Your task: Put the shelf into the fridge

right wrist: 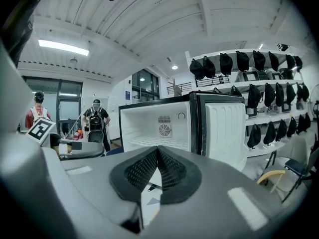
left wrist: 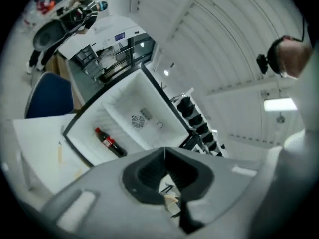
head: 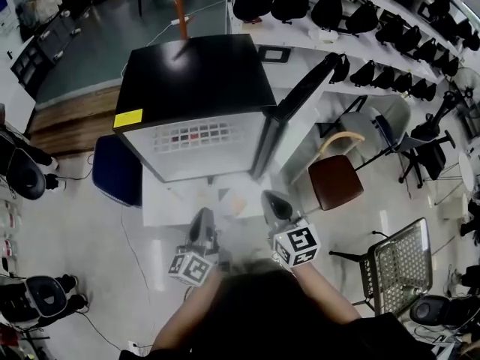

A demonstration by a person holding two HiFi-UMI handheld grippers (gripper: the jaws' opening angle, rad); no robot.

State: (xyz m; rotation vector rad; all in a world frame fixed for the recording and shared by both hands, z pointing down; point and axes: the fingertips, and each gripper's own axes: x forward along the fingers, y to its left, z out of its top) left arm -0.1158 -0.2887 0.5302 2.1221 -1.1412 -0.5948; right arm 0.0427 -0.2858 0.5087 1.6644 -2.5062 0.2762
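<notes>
A black mini fridge [head: 195, 73] stands on a white table [head: 166, 201] with its door [head: 300, 100] swung open to the right. A white wire shelf [head: 193, 135] sits inside it, and something red shows through the grid. In the right gripper view the shelf [right wrist: 155, 143] lies level in the white interior. The left gripper view shows a cola bottle [left wrist: 110, 142] lying inside the fridge. Both grippers hang in front of the open fridge, apart from it. The left gripper [head: 201, 227] [left wrist: 164, 151] and the right gripper [head: 276, 203] [right wrist: 158, 149] are shut with nothing between their pads.
A blue chair [head: 116, 169] stands left of the table, a brown chair [head: 335, 180] right of the door, and a wire mesh chair [head: 401, 265] at the near right. Wall shelves carry black bags [head: 375, 21]. Two people [right wrist: 94, 118] stand far off by a doorway.
</notes>
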